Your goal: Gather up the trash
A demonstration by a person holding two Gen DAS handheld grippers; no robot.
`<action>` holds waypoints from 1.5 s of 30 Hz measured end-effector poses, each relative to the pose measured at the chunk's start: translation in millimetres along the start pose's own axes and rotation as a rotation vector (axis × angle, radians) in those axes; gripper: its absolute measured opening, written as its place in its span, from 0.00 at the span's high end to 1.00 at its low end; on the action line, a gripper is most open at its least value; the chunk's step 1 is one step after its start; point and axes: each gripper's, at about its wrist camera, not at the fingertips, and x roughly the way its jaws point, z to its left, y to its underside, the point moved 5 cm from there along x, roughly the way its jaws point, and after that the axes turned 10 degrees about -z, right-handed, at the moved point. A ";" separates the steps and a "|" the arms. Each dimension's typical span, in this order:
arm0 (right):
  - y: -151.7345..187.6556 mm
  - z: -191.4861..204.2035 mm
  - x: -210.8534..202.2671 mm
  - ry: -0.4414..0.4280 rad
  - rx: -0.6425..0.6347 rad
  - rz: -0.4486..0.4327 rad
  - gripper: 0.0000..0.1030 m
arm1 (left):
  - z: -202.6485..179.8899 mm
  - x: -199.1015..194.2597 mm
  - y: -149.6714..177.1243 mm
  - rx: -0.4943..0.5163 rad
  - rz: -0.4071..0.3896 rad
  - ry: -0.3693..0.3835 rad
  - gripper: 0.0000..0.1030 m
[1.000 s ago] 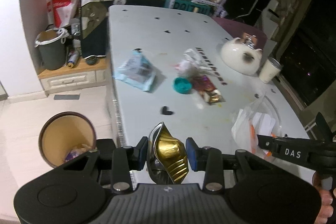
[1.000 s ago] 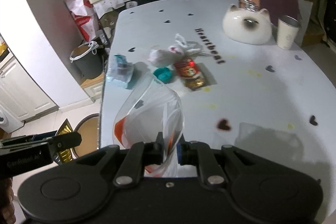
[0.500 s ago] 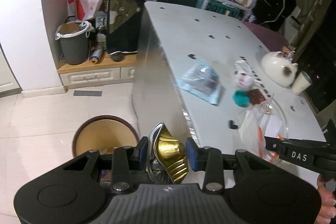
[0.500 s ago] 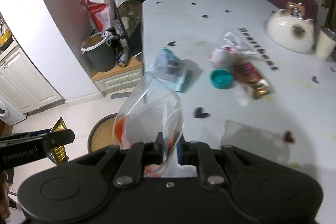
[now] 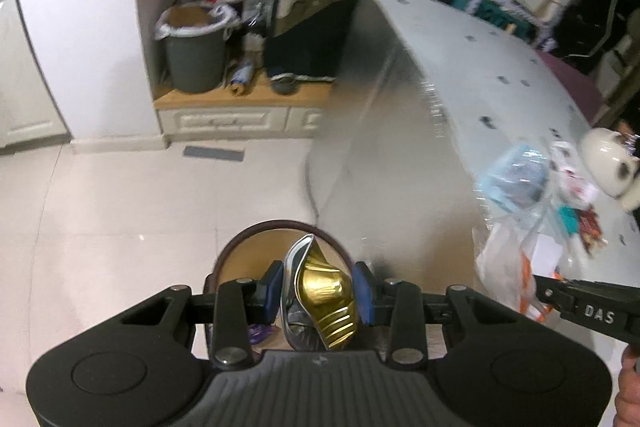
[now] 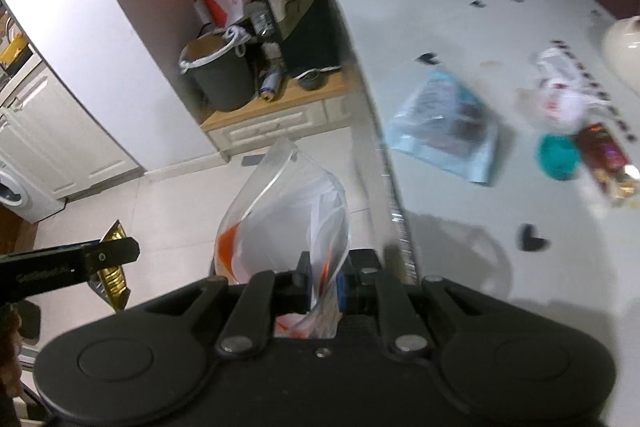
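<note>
While over the bin (image 5: 256, 247), gold wrapper (image 5: 326, 303) pinched between left jaws, clear bag (image 6: 288, 223) clamped in right jaws

I count two bins on the floor side: one round brown bin (image 5: 280, 227) below my jaws, one grey lined bin (image 5: 195, 47) on the low wooden shelf (image 5: 240, 99). Two wrappers are in my grip: one gold foil wrapper (image 5: 326, 297), one clear plastic bag (image 6: 288, 219). On the tabletop (image 6: 440, 27): one blue pouch (image 6: 444, 123), one teal lid (image 6: 558, 157), one red snack wrapper (image 6: 608, 163), one crumpled white bag (image 6: 560, 99).
</note>
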 end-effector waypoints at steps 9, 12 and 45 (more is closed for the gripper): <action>1.2 28.4 87.7 -0.005 0.005 0.130 0.88 | 36.4 85.1 12.9 -0.051 0.159 0.029 0.63; 8.4 31.1 116.5 -0.017 0.024 0.176 0.88 | 40.6 116.1 29.8 -0.070 0.225 0.053 0.63; 129.0 17.1 240.5 0.098 0.365 0.459 0.68 | 76.6 248.1 59.4 0.000 0.321 -0.006 0.63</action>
